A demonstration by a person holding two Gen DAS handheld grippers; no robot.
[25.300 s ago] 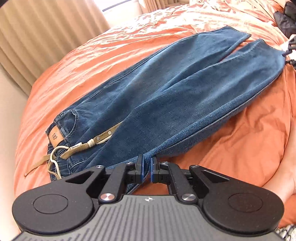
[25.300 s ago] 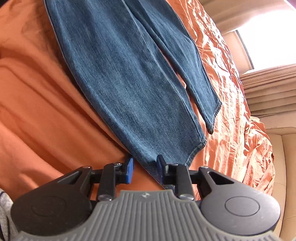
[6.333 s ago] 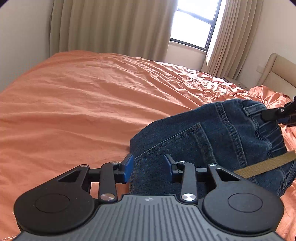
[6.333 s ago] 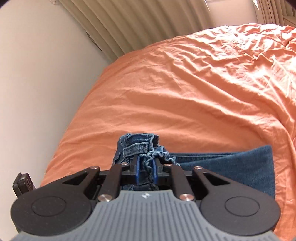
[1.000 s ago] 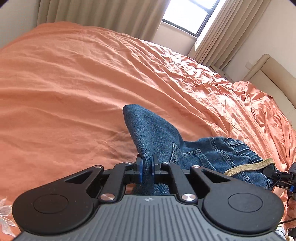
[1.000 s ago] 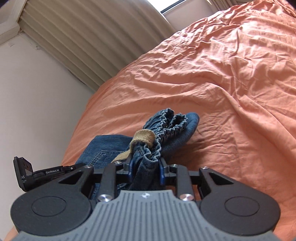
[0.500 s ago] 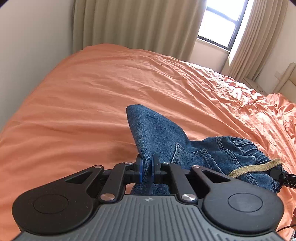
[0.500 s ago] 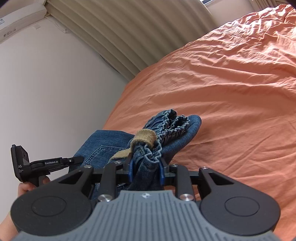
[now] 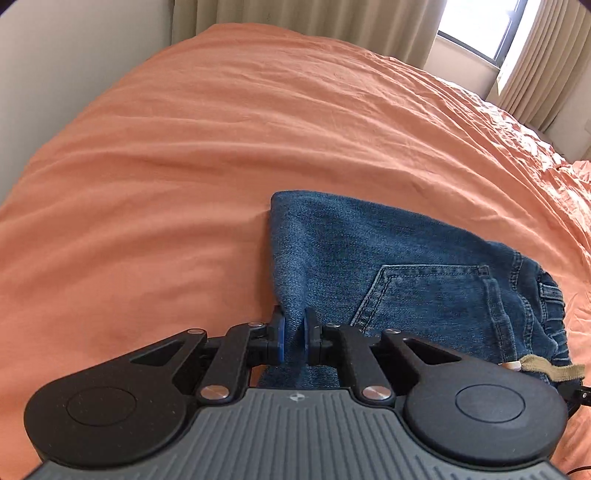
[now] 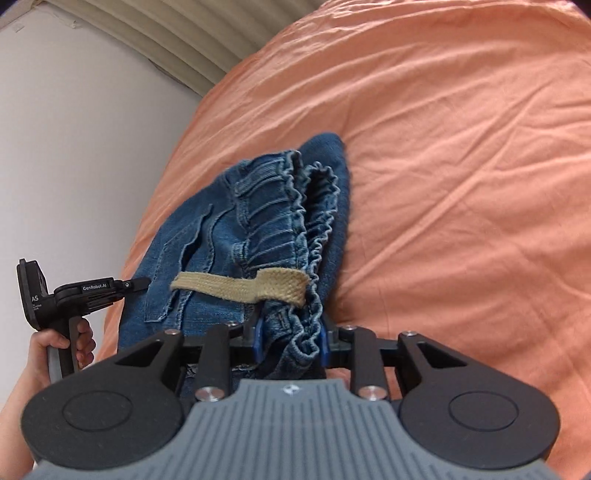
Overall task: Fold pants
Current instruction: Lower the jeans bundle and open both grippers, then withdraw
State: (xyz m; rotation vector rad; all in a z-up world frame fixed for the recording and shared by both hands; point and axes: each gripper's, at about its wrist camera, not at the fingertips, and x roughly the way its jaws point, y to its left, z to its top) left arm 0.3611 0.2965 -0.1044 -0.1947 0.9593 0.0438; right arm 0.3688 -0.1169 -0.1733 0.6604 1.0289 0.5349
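The blue jeans (image 9: 406,273) lie folded into a small stack on the orange bedspread (image 9: 221,129), back pocket up. My left gripper (image 9: 291,338) is shut on the folded left edge of the jeans. My right gripper (image 10: 290,339) is shut on the gathered elastic waistband of the jeans (image 10: 280,229), with the tan drawstring (image 10: 240,286) looped just ahead of the fingers. The left gripper also shows in the right wrist view (image 10: 138,283), at the jeans' far side, held by a hand.
The orange bedspread (image 10: 461,147) spreads wide beyond and to the sides of the jeans. A white wall (image 10: 74,147) and beige curtains (image 9: 295,14) border the bed. A bright window (image 9: 476,26) is at the back right.
Both grippers have lowered the held jeans: the raised fold now lies flat on the bed and the back pocket faces up. Both grips are unchanged.
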